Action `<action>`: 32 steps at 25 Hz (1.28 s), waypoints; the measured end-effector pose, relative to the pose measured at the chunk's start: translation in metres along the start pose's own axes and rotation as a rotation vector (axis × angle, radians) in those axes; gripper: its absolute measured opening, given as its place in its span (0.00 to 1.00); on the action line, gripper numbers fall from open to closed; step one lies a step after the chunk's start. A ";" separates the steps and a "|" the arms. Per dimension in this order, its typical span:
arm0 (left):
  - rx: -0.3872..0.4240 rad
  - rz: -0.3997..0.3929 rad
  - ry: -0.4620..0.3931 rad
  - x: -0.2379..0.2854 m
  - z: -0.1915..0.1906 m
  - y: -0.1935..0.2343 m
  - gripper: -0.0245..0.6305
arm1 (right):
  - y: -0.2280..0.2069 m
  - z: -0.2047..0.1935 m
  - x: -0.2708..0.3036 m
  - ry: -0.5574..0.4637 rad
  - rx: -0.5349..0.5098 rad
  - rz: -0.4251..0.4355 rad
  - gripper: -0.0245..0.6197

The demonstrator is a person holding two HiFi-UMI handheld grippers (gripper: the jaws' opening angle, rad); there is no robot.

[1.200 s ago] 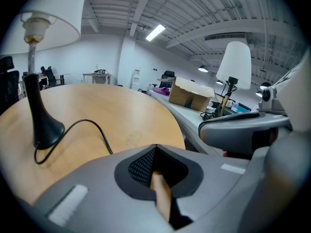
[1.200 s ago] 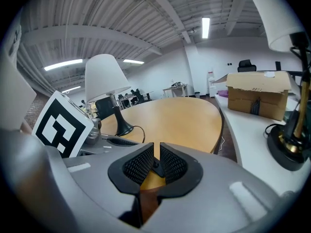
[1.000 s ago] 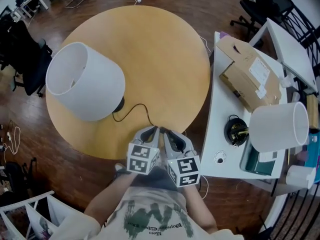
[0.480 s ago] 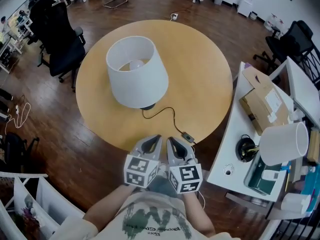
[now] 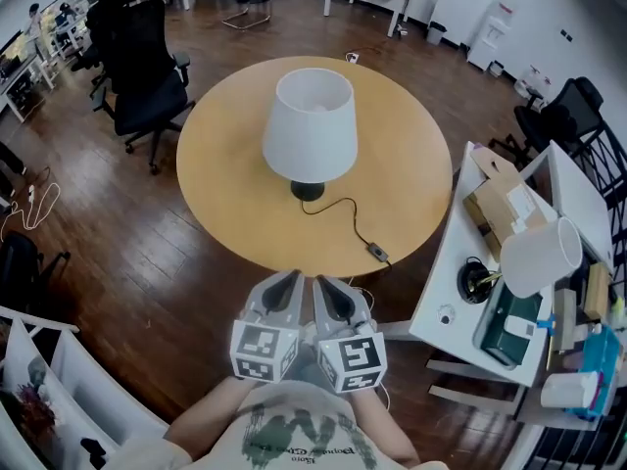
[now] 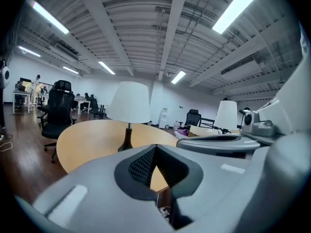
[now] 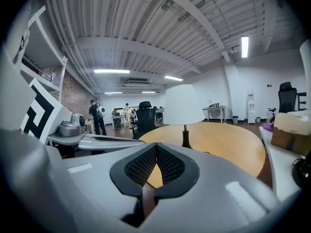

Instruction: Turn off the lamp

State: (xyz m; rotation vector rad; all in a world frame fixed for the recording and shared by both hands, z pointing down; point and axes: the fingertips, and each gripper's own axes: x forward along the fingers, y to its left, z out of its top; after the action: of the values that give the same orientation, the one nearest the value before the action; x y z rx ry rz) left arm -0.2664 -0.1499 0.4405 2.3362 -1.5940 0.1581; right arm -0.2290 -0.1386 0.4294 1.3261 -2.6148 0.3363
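A lamp (image 5: 311, 130) with a white shade and a dark base stands near the middle of the round wooden table (image 5: 235, 204). Its black cord runs to an inline switch (image 5: 377, 254) lying close to the table's near edge. The lamp (image 6: 129, 111) shows beyond the left jaws, and the lamp (image 7: 184, 111) also appears ahead in the right gripper view. My left gripper (image 5: 287, 280) and right gripper (image 5: 325, 285) are side by side, short of the table edge. Both are shut with nothing between the pads.
A white desk (image 5: 446, 306) at the right carries a cardboard box (image 5: 498, 209), a second white lampshade (image 5: 534, 255) and small items. Black office chairs (image 5: 147, 62) stand to the left of the table. A white rack (image 5: 49, 390) sits at the lower left. Dark wooden floor surrounds the table.
The head view has pulled back and swung: the lamp now appears upright near the table's middle and farther off. Both grippers stay together, shut, below the table edge.
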 end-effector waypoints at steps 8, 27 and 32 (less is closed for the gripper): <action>-0.010 -0.013 -0.075 -0.052 0.002 -0.007 0.04 | 0.042 0.007 -0.036 -0.038 -0.061 -0.026 0.04; -0.005 -0.069 -0.092 -0.083 -0.005 -0.015 0.04 | 0.066 0.000 -0.055 -0.065 -0.063 -0.077 0.04; -0.009 -0.075 -0.087 -0.081 -0.006 -0.015 0.04 | 0.064 0.000 -0.053 -0.057 -0.063 -0.088 0.04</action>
State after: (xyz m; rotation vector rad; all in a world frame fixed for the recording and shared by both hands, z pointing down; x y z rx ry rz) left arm -0.2825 -0.0714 0.4220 2.4225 -1.5396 0.0326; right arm -0.2497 -0.0613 0.4072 1.4439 -2.5796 0.2046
